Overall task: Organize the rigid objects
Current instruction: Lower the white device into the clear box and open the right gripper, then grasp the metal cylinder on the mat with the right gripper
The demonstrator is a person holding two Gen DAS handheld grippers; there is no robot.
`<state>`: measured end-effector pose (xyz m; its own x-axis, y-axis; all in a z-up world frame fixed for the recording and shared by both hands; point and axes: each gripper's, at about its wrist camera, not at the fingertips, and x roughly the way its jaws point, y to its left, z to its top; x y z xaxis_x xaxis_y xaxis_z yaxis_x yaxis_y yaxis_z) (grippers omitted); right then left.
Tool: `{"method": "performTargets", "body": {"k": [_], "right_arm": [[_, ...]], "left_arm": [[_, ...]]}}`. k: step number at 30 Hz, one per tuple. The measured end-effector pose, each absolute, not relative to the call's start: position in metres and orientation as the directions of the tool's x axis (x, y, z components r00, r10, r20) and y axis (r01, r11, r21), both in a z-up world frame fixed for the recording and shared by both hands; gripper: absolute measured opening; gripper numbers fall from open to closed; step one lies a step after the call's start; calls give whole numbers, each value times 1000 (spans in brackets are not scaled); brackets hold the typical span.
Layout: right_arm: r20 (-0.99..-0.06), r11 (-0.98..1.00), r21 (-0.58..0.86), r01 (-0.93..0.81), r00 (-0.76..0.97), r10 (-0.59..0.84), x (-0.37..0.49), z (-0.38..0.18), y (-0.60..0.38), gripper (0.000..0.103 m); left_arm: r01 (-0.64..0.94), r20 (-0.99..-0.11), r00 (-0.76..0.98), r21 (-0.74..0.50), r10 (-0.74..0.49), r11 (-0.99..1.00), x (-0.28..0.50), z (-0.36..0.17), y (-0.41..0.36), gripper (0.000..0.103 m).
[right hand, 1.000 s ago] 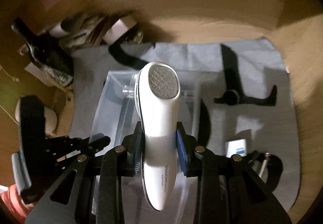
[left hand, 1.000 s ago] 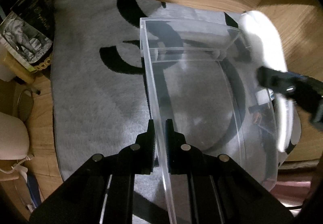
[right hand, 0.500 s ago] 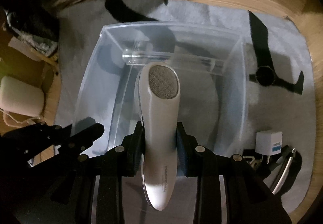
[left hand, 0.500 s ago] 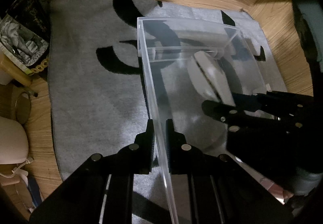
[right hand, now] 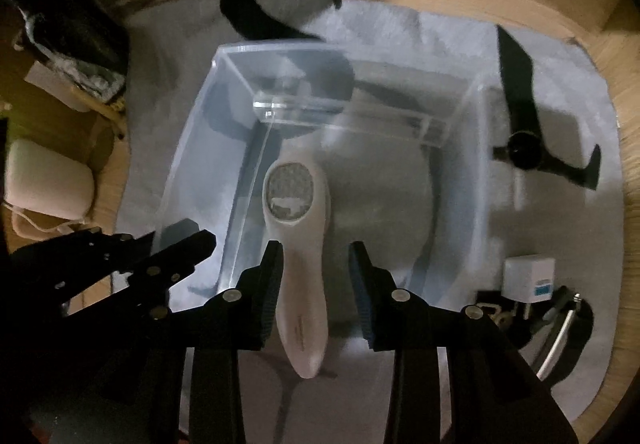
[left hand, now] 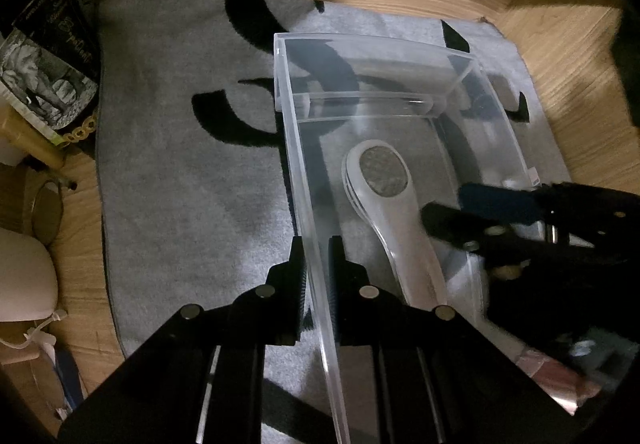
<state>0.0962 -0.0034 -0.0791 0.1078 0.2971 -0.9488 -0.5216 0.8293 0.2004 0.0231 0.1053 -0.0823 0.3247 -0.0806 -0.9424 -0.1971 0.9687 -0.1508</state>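
Clear acrylic bin (left hand: 304, 179) receiving a white handheld device (right hand: 298, 244) on a grey mat (left hand: 180, 183).
The left tool (left hand: 316, 264) is clamping the bin's wall; the right tool (right hand: 314, 280), jaws just opening, is releasing the device inside.

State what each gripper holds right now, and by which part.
Left gripper is clamped on the clear box's near side wall. Right gripper has just opened; the white device lies unheld between its fingers.

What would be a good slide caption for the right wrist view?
Right tool has just opened around the white handheld device inside the clear acrylic box; left tool grips the box wall.
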Motion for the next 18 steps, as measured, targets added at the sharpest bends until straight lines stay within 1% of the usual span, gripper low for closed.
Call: {"method": "performTargets", "body": {"k": [6, 10, 12, 18], "right_arm": [[-926, 841, 201, -503, 182, 330, 100, -45, -28, 32], [-914, 861, 196, -469, 230, 334, 114, -21, -55, 35], [-915, 879, 179, -442, 254, 314, 116, -11, -70, 39], [-916, 934, 158, -322, 305, 260, 128, -4, -132, 41]], "left_arm": [[-210, -946, 317, -140, -68, 967, 24, -82, 104, 8], [-223, -949, 309, -131, -57, 966, 25, -82, 103, 8], [-231, -951, 305, -126, -51, 965, 27, -82, 103, 8], [-249, -956, 292, -110, -34, 962, 31, -82, 100, 8]]}}
